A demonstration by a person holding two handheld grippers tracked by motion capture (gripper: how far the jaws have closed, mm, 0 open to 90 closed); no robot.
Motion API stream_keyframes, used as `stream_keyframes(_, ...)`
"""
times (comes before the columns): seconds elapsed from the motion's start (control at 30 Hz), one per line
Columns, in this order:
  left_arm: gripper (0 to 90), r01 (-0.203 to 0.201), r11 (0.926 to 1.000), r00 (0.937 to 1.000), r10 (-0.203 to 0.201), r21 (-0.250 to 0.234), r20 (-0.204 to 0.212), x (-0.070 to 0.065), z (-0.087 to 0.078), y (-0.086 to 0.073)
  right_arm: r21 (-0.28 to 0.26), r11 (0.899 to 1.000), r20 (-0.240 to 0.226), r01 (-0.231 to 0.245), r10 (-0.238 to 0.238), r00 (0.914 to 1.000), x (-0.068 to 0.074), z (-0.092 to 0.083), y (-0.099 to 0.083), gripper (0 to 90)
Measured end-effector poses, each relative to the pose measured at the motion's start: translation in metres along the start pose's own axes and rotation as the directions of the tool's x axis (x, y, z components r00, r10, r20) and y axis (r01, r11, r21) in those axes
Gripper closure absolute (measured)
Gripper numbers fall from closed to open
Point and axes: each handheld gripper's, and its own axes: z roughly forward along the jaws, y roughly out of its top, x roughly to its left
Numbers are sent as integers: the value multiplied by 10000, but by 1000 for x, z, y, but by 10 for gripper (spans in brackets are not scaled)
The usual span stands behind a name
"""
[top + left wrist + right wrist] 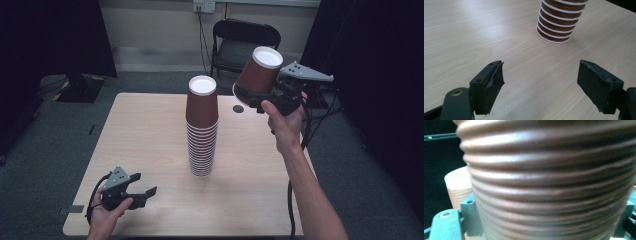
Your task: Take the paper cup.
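My right tongs (248, 96) clamp a tilted cup (260, 71) at two o'clock from the stack (202, 130), left tongs (145, 192) apart; a clumsy descent could topple it.

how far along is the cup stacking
Done: a tall stack of brown cups stands upside down on the table. In hand: the right claw grips one more cup, tilted in the air beside the stack. Left: setting it on top. The left claw waits open.

Both tongs, left (145, 191) and right (248, 96), are black with screwed-on pads, grey three-cornered plates on top and trailing black cables; the forearms are bare.
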Motion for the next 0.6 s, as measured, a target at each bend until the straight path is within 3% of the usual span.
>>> stream_keyframes(0.17, 193, -58, 9994, 9999, 61, -327, 92, -5, 1, 3, 562, 9984, -6, -48, 49, 10000, -1, -5, -26, 131)
stream_keyframes(0.4, 181, -121, 9990, 9992, 137, -433, 368, -11, 3, 5, 812, 9965, 15, -214, 214, 9998, -1, -10, -46, 131)
stream_keyframes(0.6, 194, -108, 9993, 9996, 117, -365, 250, -13, 4, 6, 1154, 9925, -99, -392, 406, 9991, 3, -13, -67, 131)
